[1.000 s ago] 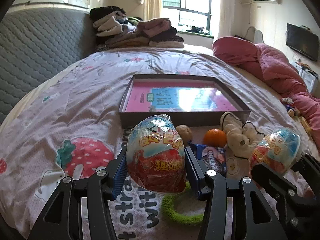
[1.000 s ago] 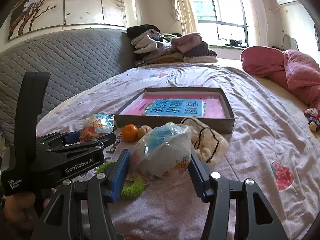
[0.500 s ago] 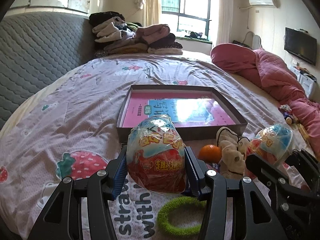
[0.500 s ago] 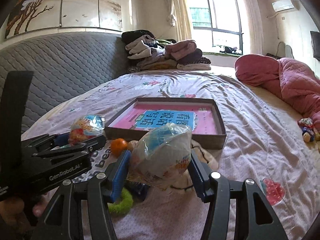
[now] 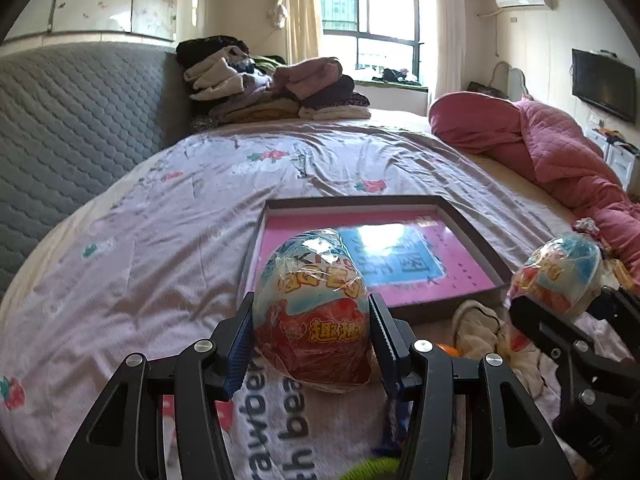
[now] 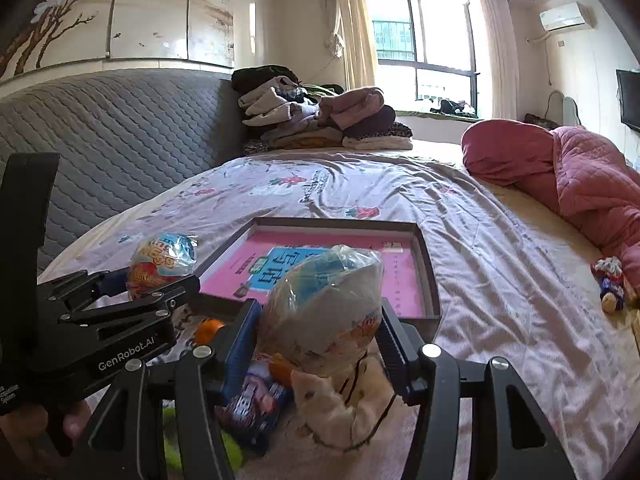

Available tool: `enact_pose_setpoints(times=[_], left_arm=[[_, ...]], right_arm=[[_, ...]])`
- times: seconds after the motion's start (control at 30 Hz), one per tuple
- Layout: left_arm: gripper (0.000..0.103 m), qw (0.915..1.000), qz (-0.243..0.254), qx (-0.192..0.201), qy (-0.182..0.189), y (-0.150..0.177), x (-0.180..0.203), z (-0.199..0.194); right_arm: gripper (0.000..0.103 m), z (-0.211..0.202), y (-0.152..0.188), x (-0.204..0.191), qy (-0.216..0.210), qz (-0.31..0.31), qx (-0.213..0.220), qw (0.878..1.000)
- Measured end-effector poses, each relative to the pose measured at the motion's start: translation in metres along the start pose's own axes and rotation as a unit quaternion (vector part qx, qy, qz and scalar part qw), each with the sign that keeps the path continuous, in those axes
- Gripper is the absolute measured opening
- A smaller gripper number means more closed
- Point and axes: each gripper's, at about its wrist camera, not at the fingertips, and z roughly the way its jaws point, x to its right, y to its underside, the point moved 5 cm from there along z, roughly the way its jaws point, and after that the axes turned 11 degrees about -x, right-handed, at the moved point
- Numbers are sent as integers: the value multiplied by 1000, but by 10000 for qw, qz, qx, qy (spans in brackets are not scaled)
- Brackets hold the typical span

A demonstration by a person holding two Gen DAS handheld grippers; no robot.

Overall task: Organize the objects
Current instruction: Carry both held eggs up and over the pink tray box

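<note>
The left gripper (image 5: 312, 312) has its fingers clamped on a foil-wrapped toy egg (image 5: 314, 308), red at the bottom and pale blue at the top, held upright above the bedspread (image 5: 160, 248). In the right wrist view this same left gripper (image 6: 168, 284) shows from the side, pads pressed on the egg (image 6: 162, 260).

The right gripper (image 6: 318, 320) grips a second wrapped egg (image 6: 326, 308), whose pale side and blue top face the camera; its fingers press on both flanks of the wrapping. From the left wrist view the right gripper (image 5: 560, 300) appears at the right margin with that egg (image 5: 558, 272) between its fingers.

Both eggs sit just short of the near rim of a shallow dark box (image 5: 472, 236) that lies on the middle of the bed, its pink and blue printed floor showing (image 6: 404, 272). Below the grippers, toward the near edge of the bed, loose things lie on the spread: a cream soft toy (image 6: 340, 404), an orange fruit (image 6: 210, 330), a blue snack packet (image 6: 256, 404) and part of a green fuzzy ring (image 5: 372, 468).

Toward the far edge of the bed, beside the grey quilted headboard (image 6: 100, 152), sits a stack of folded clothes (image 6: 320, 120). A pink quilt (image 6: 568, 168) is bunched along the right edge, with a small doll (image 6: 610, 288) beside it.
</note>
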Motion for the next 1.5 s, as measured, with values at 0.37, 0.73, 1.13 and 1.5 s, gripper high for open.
enact_pose_setpoints(times=[0.37, 0.73, 1.13, 1.5], left_arm=[[55, 9999, -27, 66, -72, -40, -8, 27], [55, 9997, -49, -243, 16, -63, -14, 65], [55, 9950, 32, -996, 25, -56, -12, 125], [55, 9912, 0, -1321, 29, -44, -13, 143]], right_arm=[[57, 29, -45, 22, 165, 205, 17, 9997], [57, 78, -65, 39, 248, 52, -474, 9986], [57, 139, -53, 49, 447, -323, -1357, 9892], [57, 159, -40, 64, 522, -233, -1817, 9817]])
